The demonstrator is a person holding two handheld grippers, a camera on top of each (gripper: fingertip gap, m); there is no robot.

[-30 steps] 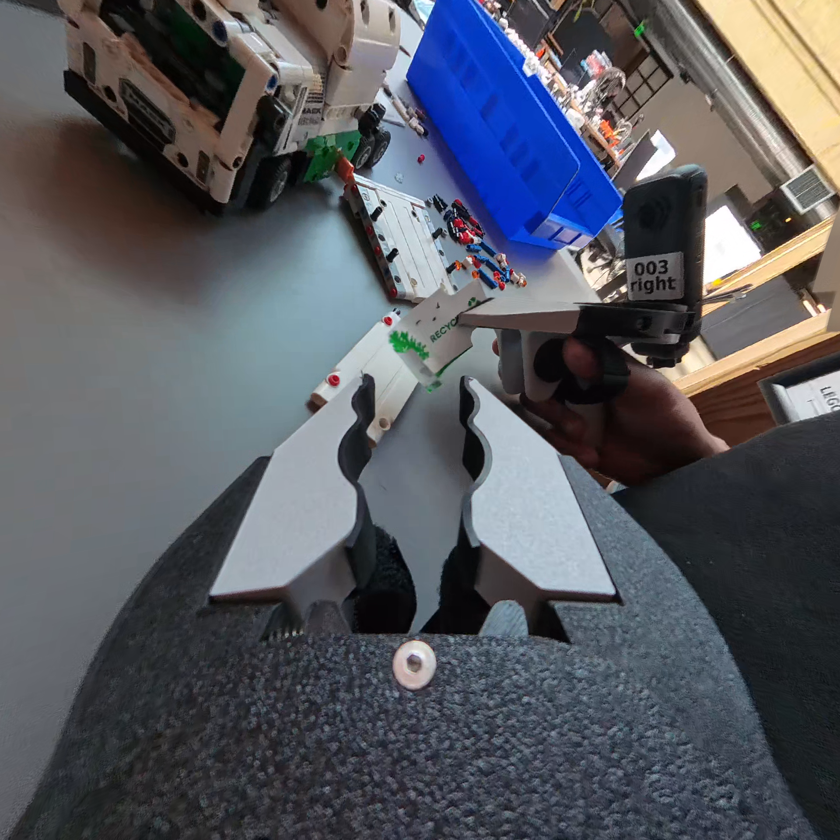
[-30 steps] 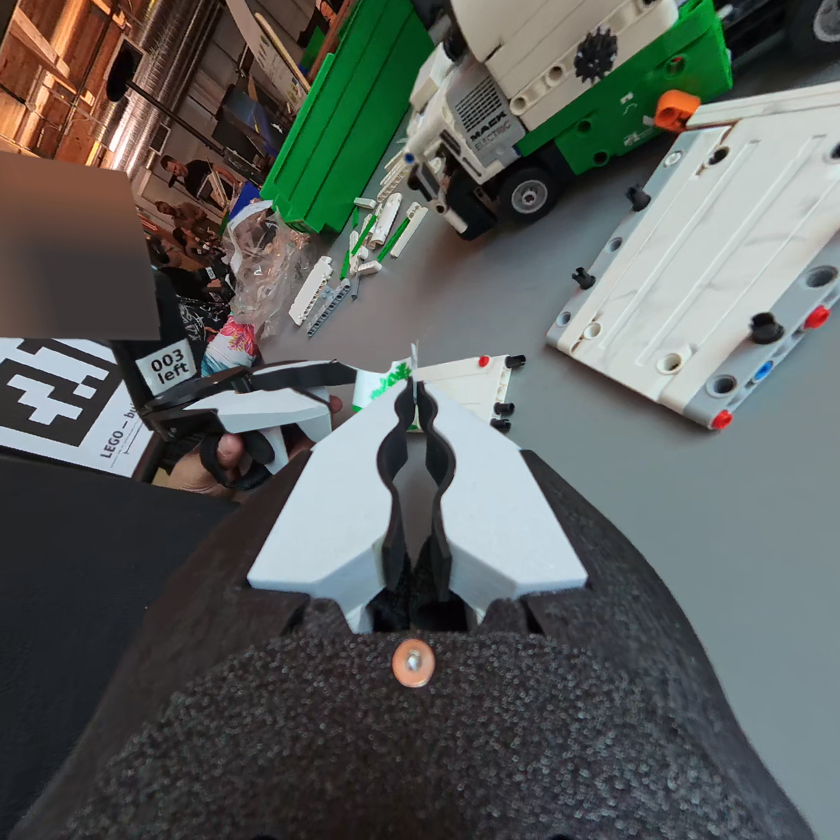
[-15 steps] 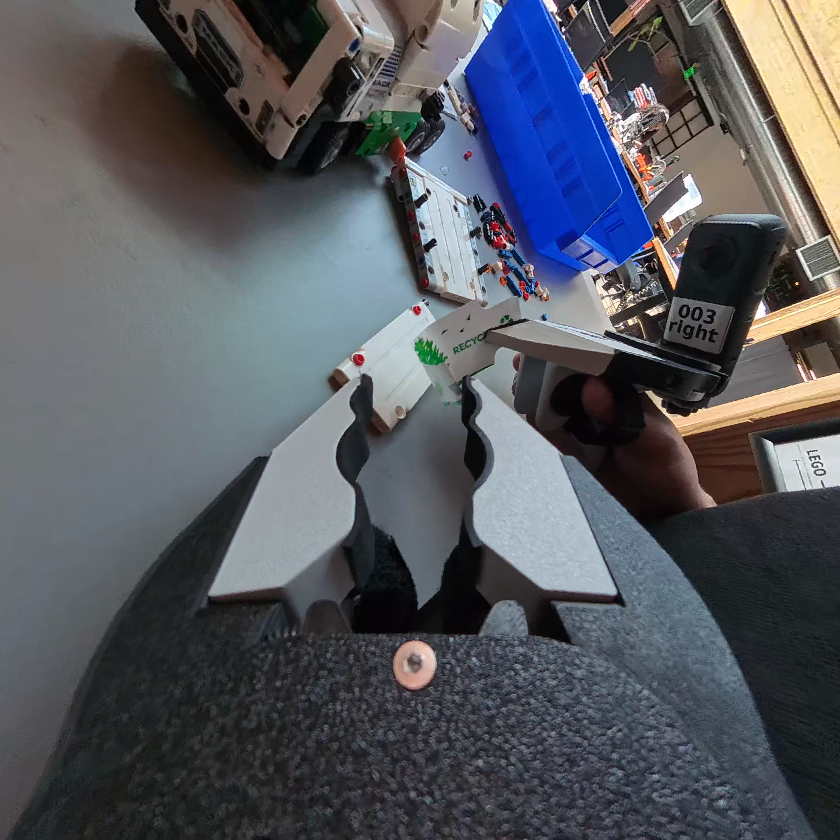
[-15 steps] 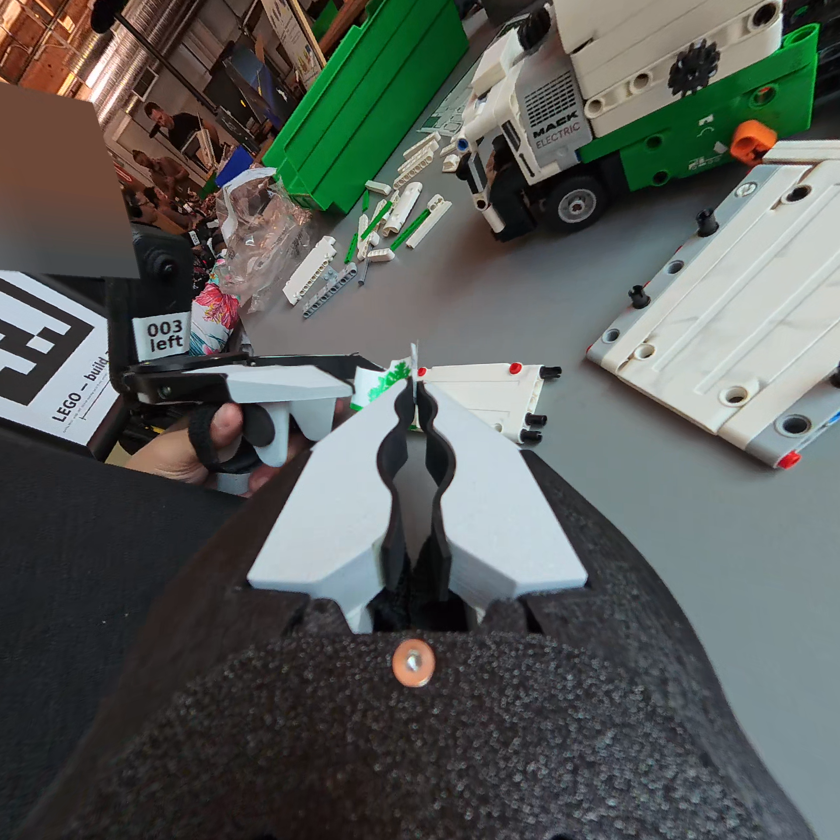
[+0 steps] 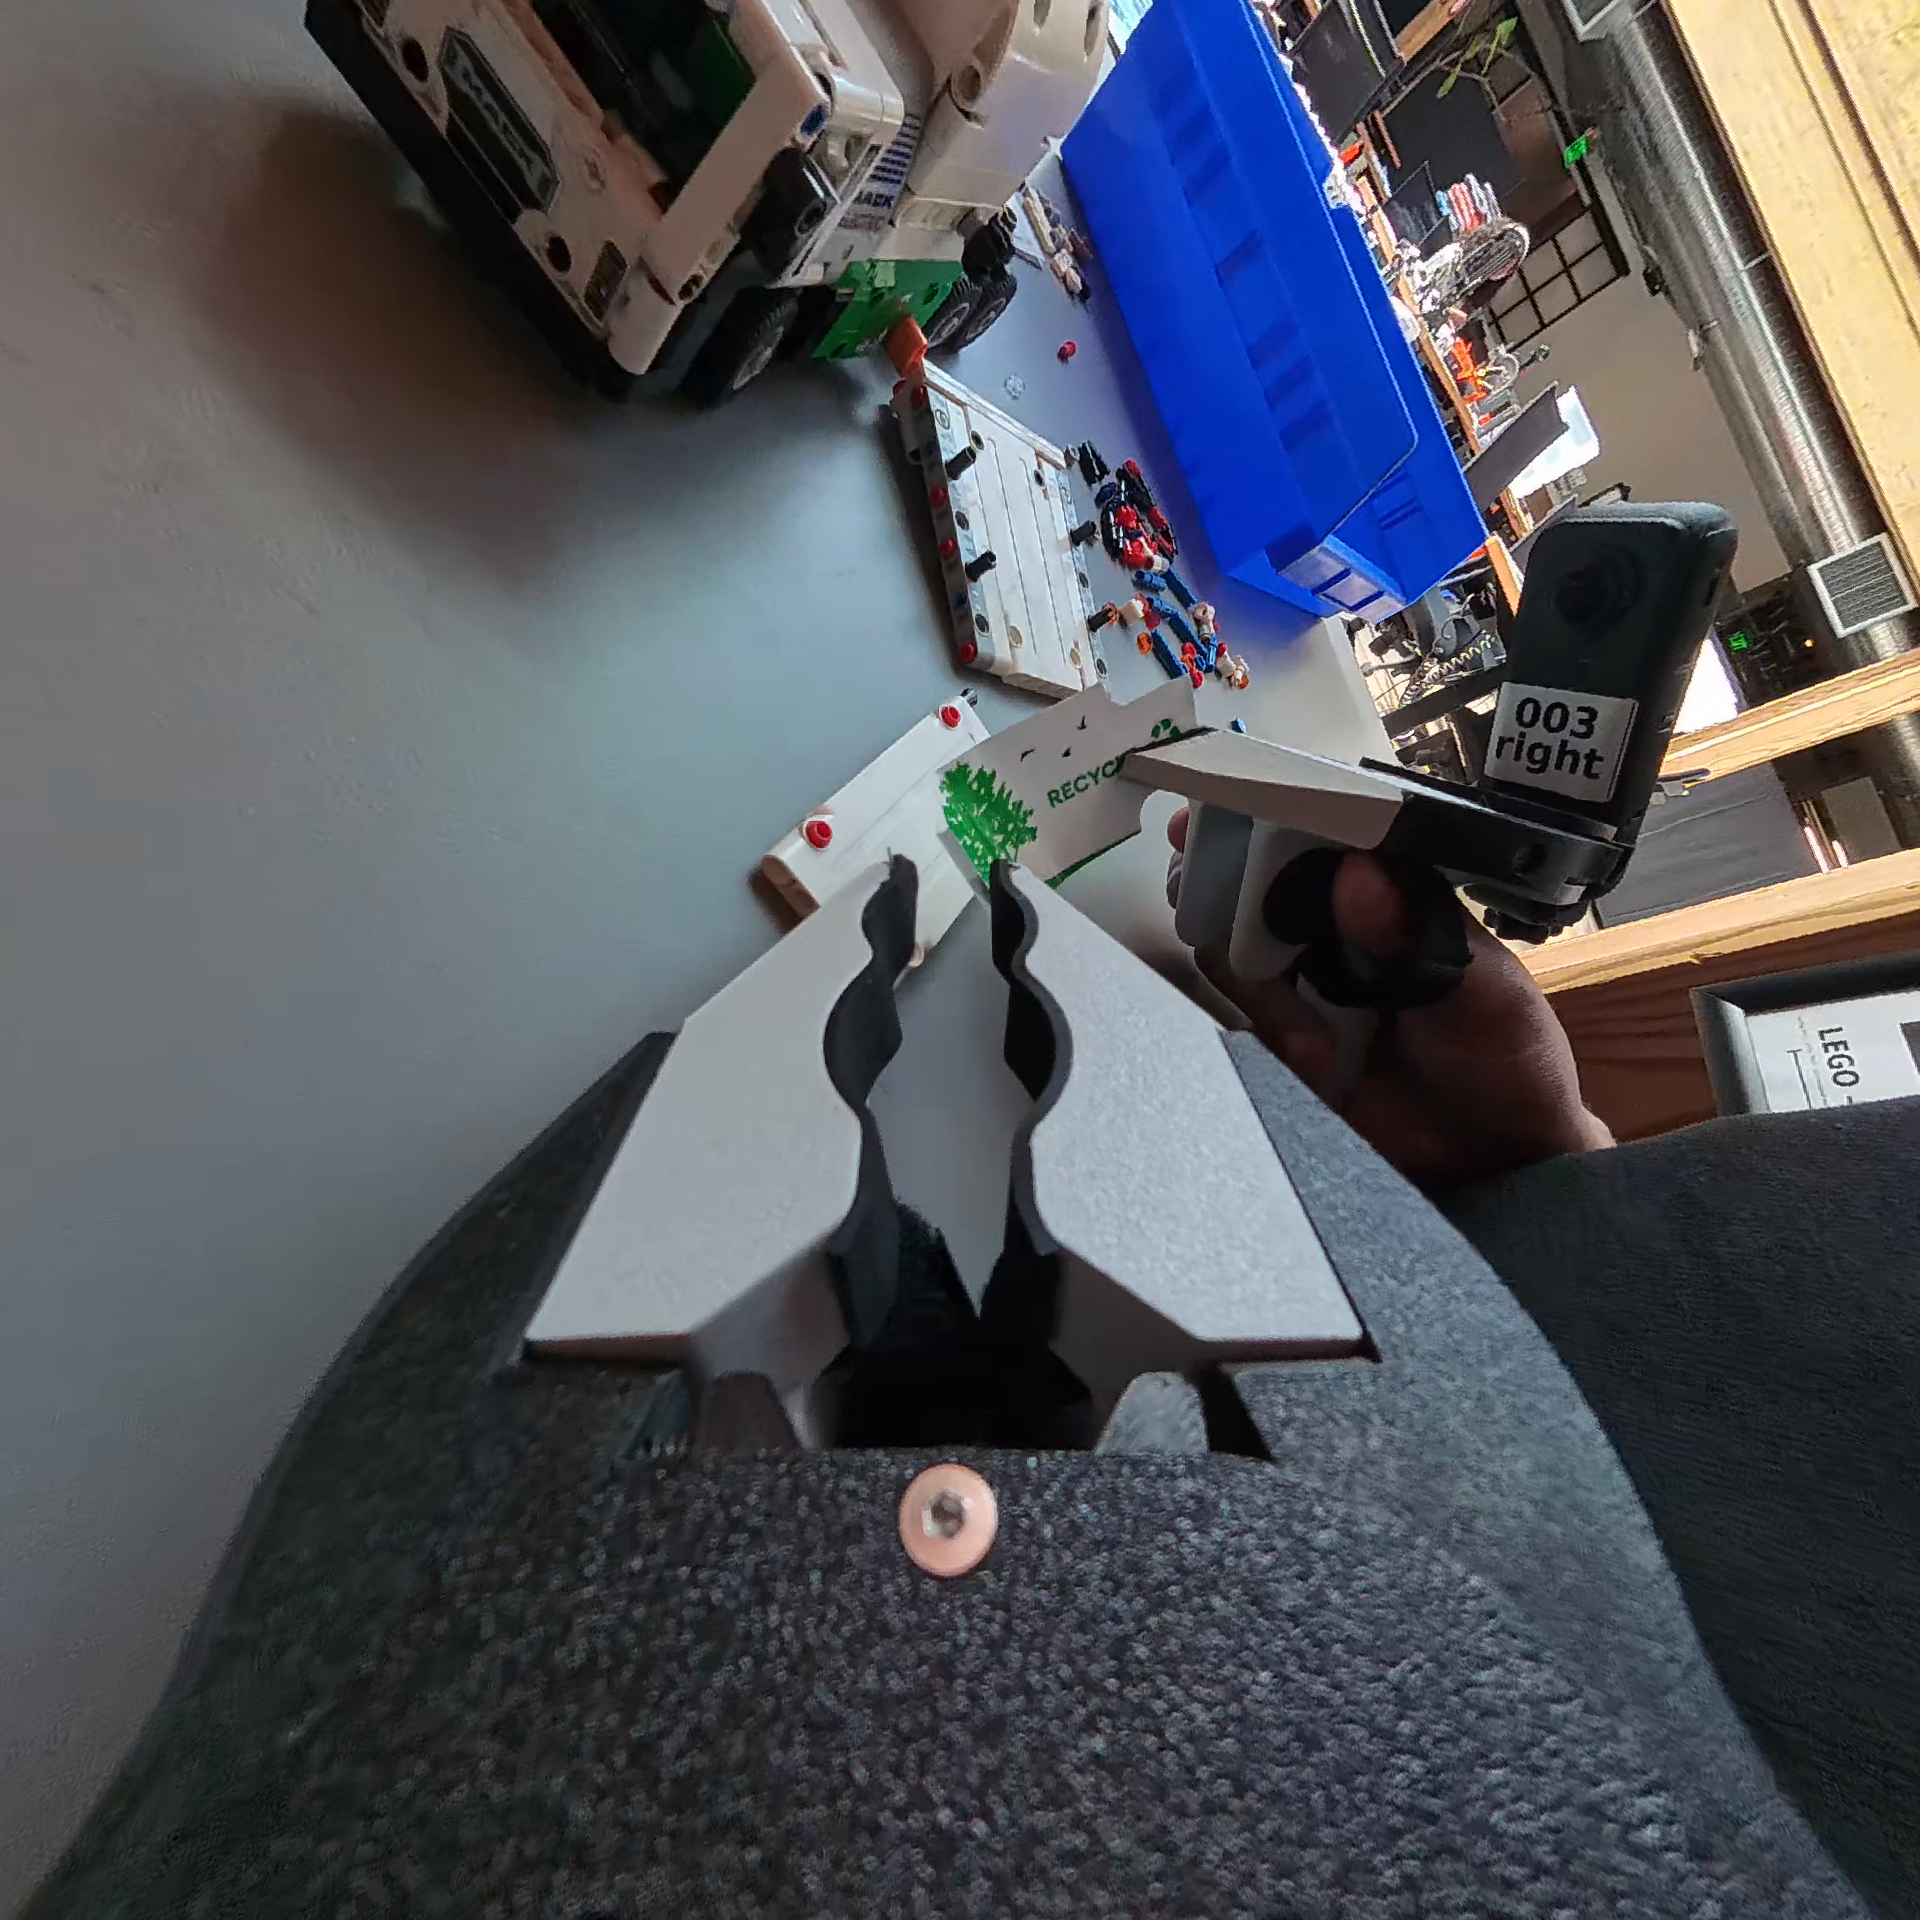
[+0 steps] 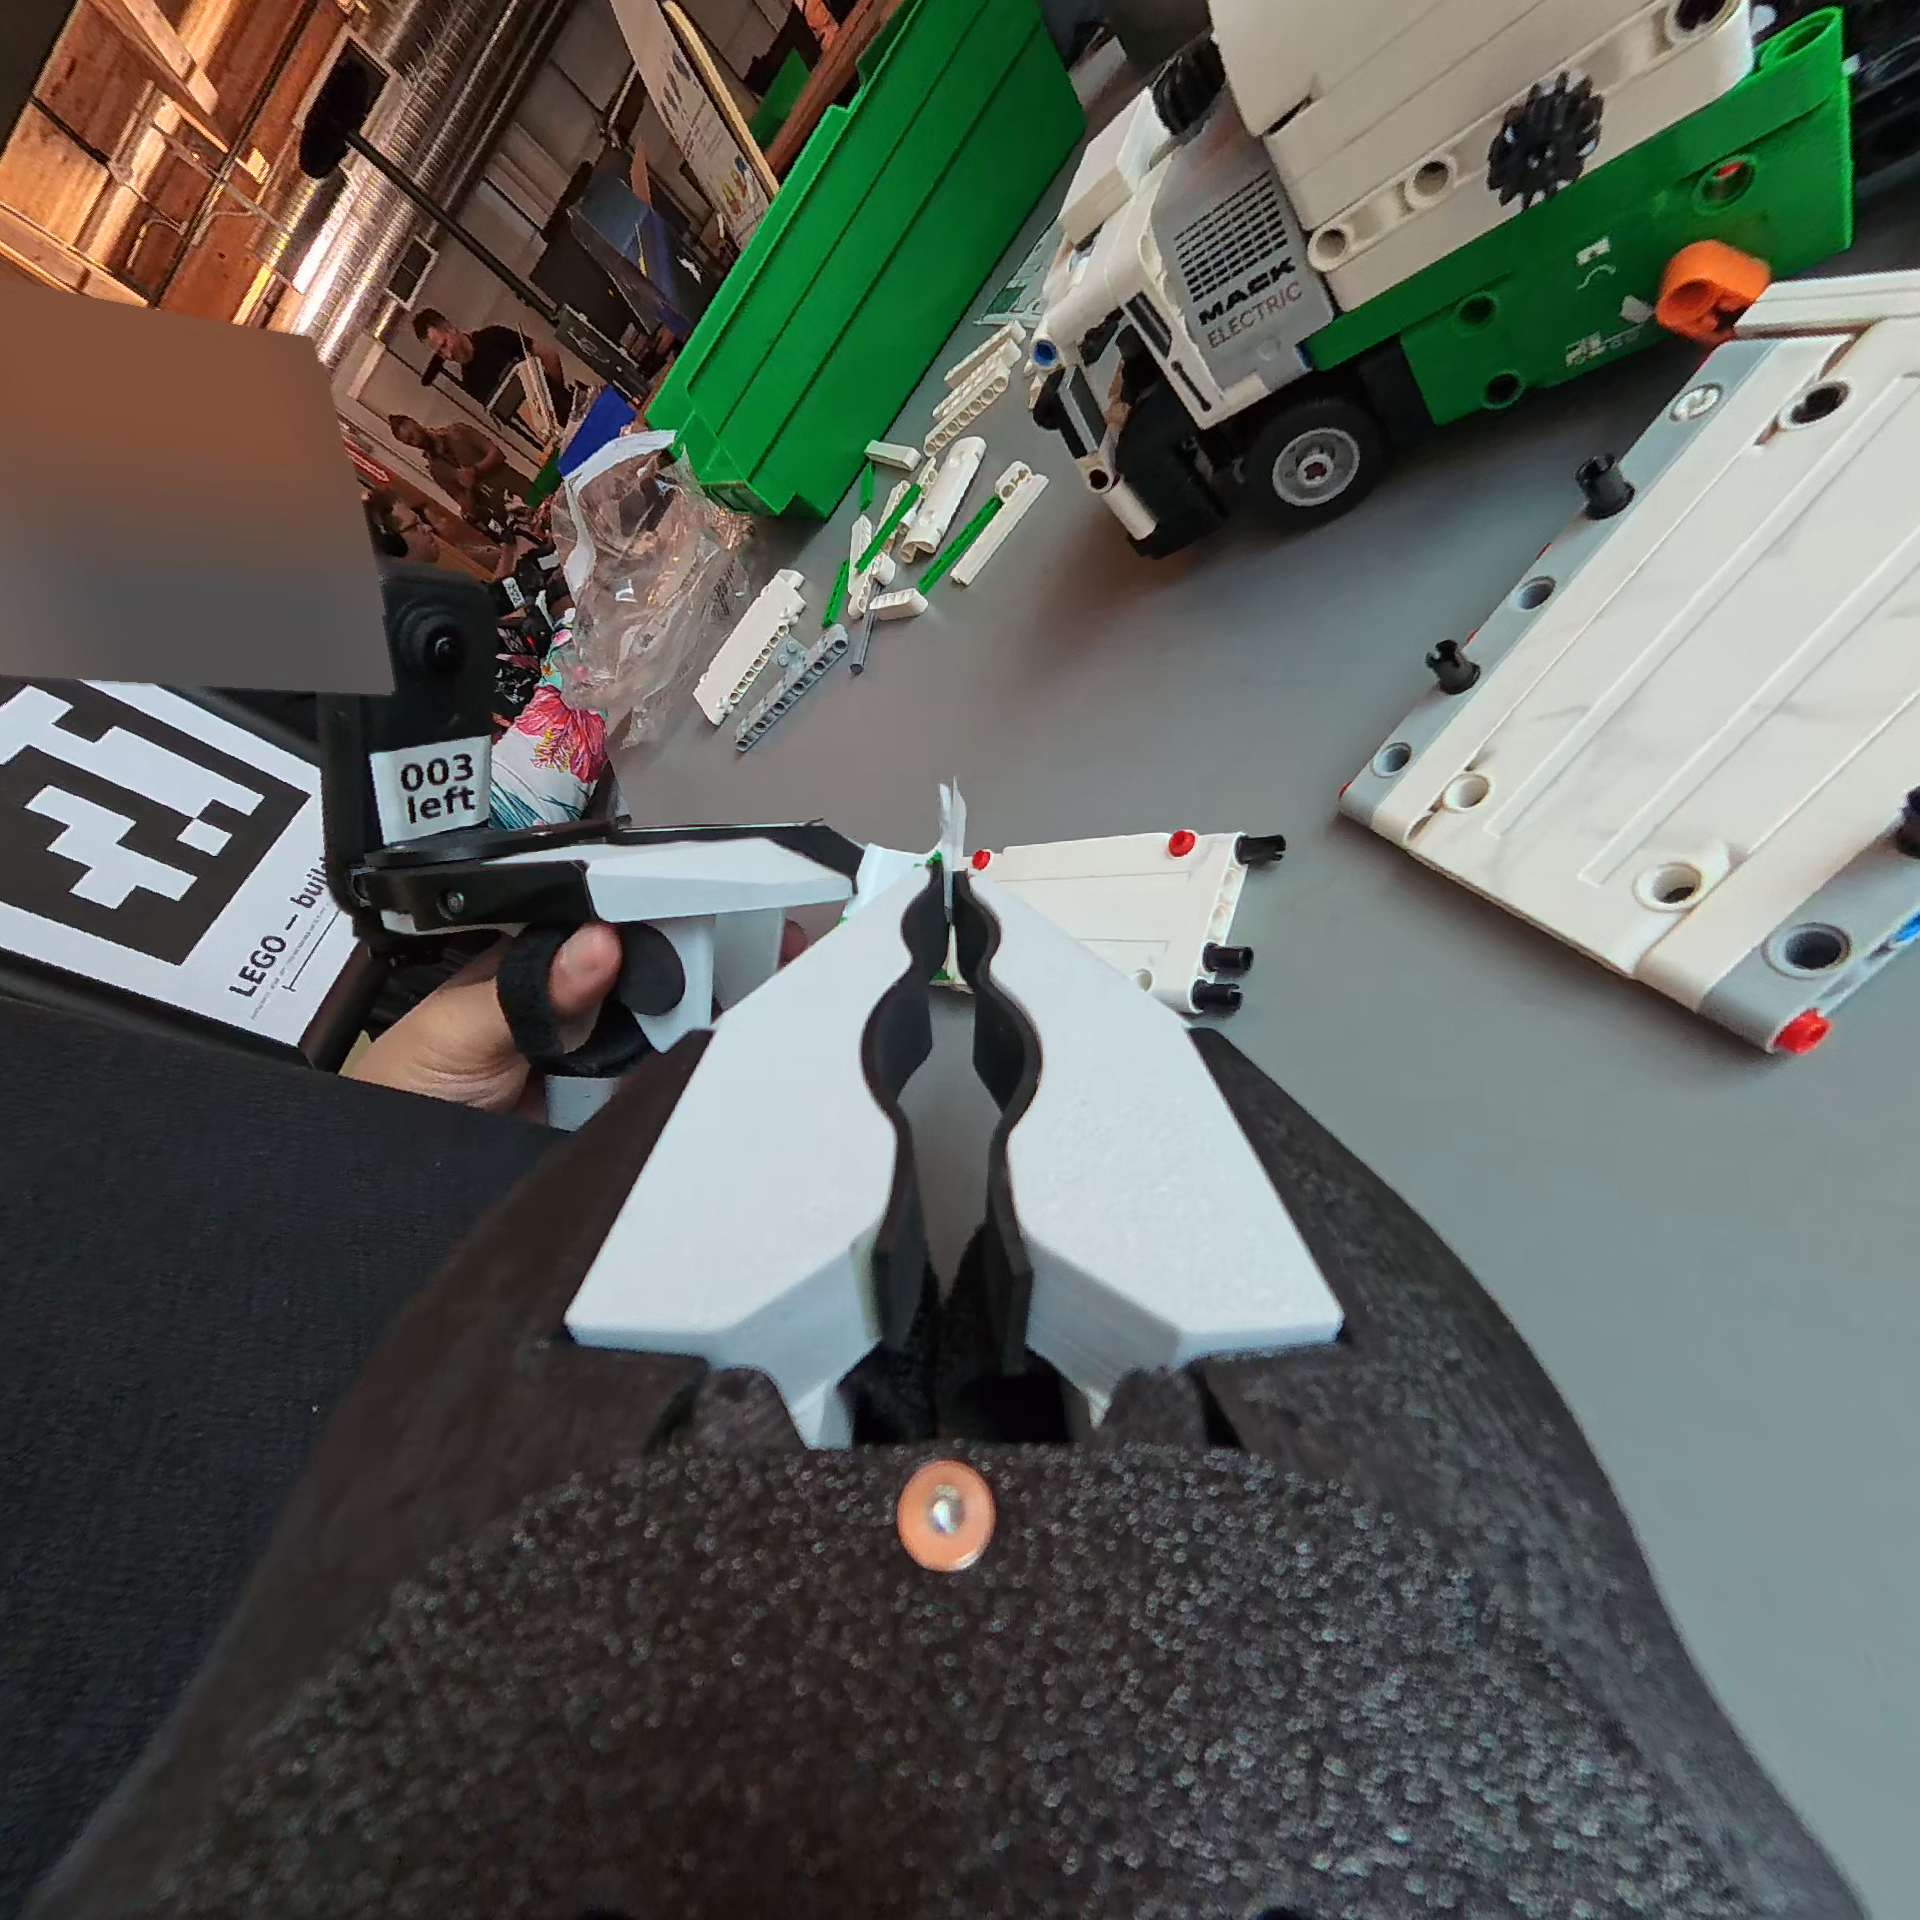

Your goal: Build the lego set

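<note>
Just beside the small white panel [image 5: 883,821] | right gripper [image 6: 951,894] clamps sticker sheet [image 5: 1070,790] edge-on | left gripper [image 5: 945,883] parted, pads astride sheet's near corner, not pressing

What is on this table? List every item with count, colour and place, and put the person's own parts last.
Toy truck: one, white and green, far side of the grey table.
Large panel: one, white with grey edge, flat beside the truck.
Small panel: one, white with red and black pins, just beyond both grippers.
Sticker sheet: one, white with green tree print, in the right gripper.
Bin: one, blue, far edge.
Bin: one, green, far edge.
Loose beams: several, white and green, by the green bin.
Small pins: many, red, blue, black, beside the large panel.
Plastic bag: one, clear.
Right gripper: jaws shut on the sheet.
Left gripper: jaws apart, at the sheet's corner.
</note>
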